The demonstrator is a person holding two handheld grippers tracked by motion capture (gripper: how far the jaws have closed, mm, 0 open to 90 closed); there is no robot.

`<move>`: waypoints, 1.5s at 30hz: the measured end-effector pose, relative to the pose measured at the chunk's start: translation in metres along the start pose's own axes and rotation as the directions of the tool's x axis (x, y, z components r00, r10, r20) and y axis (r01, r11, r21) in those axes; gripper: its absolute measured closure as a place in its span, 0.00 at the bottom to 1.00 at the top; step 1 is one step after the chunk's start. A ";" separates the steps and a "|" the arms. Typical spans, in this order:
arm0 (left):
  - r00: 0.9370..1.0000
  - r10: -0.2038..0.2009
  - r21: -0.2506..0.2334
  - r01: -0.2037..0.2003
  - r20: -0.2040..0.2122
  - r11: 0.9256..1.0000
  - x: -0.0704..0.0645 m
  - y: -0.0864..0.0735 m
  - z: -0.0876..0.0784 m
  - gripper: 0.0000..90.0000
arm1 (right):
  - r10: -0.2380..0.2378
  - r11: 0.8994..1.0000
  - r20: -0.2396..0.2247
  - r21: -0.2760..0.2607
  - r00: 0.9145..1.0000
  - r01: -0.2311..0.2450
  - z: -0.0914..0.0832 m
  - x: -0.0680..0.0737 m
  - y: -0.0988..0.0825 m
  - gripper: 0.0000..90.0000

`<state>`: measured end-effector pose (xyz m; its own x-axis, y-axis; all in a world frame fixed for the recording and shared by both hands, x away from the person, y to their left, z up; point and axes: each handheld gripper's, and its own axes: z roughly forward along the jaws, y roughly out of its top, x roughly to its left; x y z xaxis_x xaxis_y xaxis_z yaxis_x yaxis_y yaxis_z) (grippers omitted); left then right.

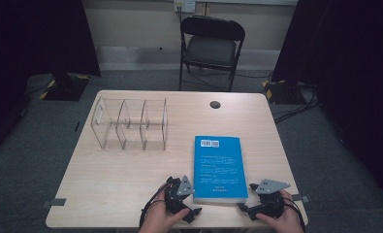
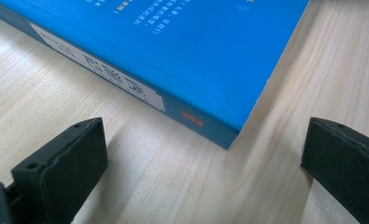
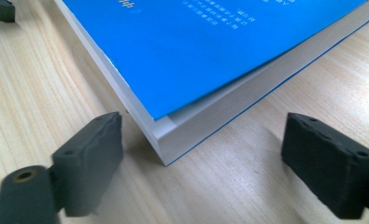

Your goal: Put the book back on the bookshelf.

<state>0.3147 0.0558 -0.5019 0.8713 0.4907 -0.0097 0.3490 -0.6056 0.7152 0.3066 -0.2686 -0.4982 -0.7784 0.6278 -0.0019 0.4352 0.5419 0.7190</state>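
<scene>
A blue paperback book (image 1: 218, 165) lies flat on the wooden table (image 1: 126, 174), close to the front edge, barcode end away from me. My left gripper (image 1: 189, 200) sits at its near left corner, jaws open. In the left gripper view the spine corner of the book (image 2: 191, 65) points into the gap of my left gripper (image 2: 205, 149), touching neither pad. My right gripper (image 1: 247, 198) is at the near right corner, also open. In the right gripper view the book's page-edge corner (image 3: 173, 135) sits between the jaws of my right gripper (image 3: 203, 140), close to the left pad (image 3: 95, 154).
A clear acrylic organizer (image 1: 131, 124) with three compartments stands at the back left of the table. A round cable hole (image 1: 215, 104) is near the far edge. A black folding chair (image 1: 211, 46) stands beyond the table.
</scene>
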 end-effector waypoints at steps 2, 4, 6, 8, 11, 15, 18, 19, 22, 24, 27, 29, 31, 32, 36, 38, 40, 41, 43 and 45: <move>1.000 -0.003 -0.002 0.003 0.000 1.000 0.000 0.000 0.000 0.00 | -0.009 1.000 -0.009 0.008 1.000 0.009 0.002 0.001 0.005 0.25; 1.000 -0.002 0.004 0.002 -0.002 1.000 0.000 0.000 0.000 0.00 | -0.027 1.000 -0.026 0.011 0.999 0.027 0.006 0.004 0.010 0.25; 1.000 -0.001 0.010 0.001 -0.003 1.000 0.000 0.000 -0.001 0.00 | -0.030 0.999 -0.014 0.030 0.999 0.030 0.006 0.006 0.013 0.26; 1.000 -0.013 -0.005 0.013 -0.006 1.000 -0.001 0.000 0.001 0.00 | -0.009 1.000 -0.013 0.029 1.000 0.010 0.006 0.006 0.012 0.26; 1.000 -0.015 0.007 0.015 -0.014 1.000 -0.002 0.001 0.000 0.00 | -0.011 0.999 -0.013 0.035 1.000 0.012 0.006 0.006 0.013 0.26; 1.000 -0.024 0.000 0.024 -0.012 1.000 -0.003 0.001 0.001 0.00 | -0.012 0.999 -0.014 0.041 1.000 0.012 0.006 0.006 0.014 0.26; 1.000 -0.011 0.009 0.011 -0.010 1.000 -0.001 0.002 0.001 0.00 | -0.007 0.999 -0.001 0.031 1.000 0.007 0.005 0.008 0.012 0.28; 1.000 -0.011 0.009 0.011 -0.011 1.000 -0.001 0.002 0.001 0.00 | -0.006 0.999 0.003 0.033 1.000 0.006 0.005 0.009 0.013 0.28; 1.000 -0.013 0.006 0.013 -0.010 1.000 -0.001 0.002 0.001 0.00 | -0.009 0.999 -0.004 0.042 1.000 0.009 0.005 0.008 0.014 0.28; 1.000 -0.012 0.007 0.012 -0.010 1.000 -0.001 0.002 0.001 0.00 | -0.007 0.999 -0.003 0.044 1.000 0.007 0.005 0.008 0.014 0.28; 1.000 -0.022 0.005 0.022 -0.016 1.000 -0.002 0.002 0.001 0.00 | -0.008 0.999 -0.002 0.038 1.000 0.008 0.005 0.008 0.014 0.28; 1.000 -0.015 0.016 0.015 -0.023 1.000 -0.002 0.002 0.001 0.00 | -0.007 0.999 -0.002 0.038 1.000 0.007 0.005 0.008 0.014 0.28; 0.999 -0.024 0.010 0.024 -0.027 1.000 -0.003 0.003 0.001 0.00 | -0.018 0.999 0.006 0.041 1.000 0.018 0.004 0.009 0.015 0.28; 0.999 -0.025 0.005 0.026 -0.026 1.000 -0.003 0.002 0.002 0.00 | -0.015 0.999 0.008 0.044 1.000 0.015 0.004 0.009 0.015 0.28; 0.999 -0.024 0.011 0.024 -0.023 1.000 -0.002 0.002 0.001 0.00 | -0.010 0.999 0.017 0.045 1.000 0.009 0.003 0.011 0.016 0.29; 0.999 -0.036 0.015 0.036 -0.022 0.999 -0.003 0.004 0.001 0.00 | -0.014 0.999 0.018 0.040 1.000 0.013 0.003 0.011 0.016 0.29; 0.999 -0.026 0.034 0.027 -0.020 0.999 -0.004 0.006 0.001 0.01 | -0.010 0.999 0.015 0.039 1.000 0.010 0.002 0.011 0.017 0.29; 0.999 -0.030 0.022 0.030 -0.017 0.999 -0.004 0.006 0.001 0.02 | -0.009 0.999 0.015 0.038 1.000 0.009 0.002 0.011 0.017 0.29; 1.000 -0.019 0.020 0.020 -0.007 1.000 -0.004 0.007 -0.002 0.12 | -0.008 0.999 0.017 0.037 1.000 0.008 0.001 0.011 0.017 0.29; 1.000 -0.023 0.022 0.023 0.020 0.999 -0.003 0.009 -0.004 0.22 | -0.007 0.999 0.015 0.032 1.000 0.006 0.001 0.011 0.018 0.29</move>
<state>0.3137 0.0514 -0.4927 0.8698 0.4918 -0.0407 0.3764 -0.6079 0.6991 0.3062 -0.2519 -0.4860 -0.7747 0.6321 -0.0170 0.4444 0.5633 0.6966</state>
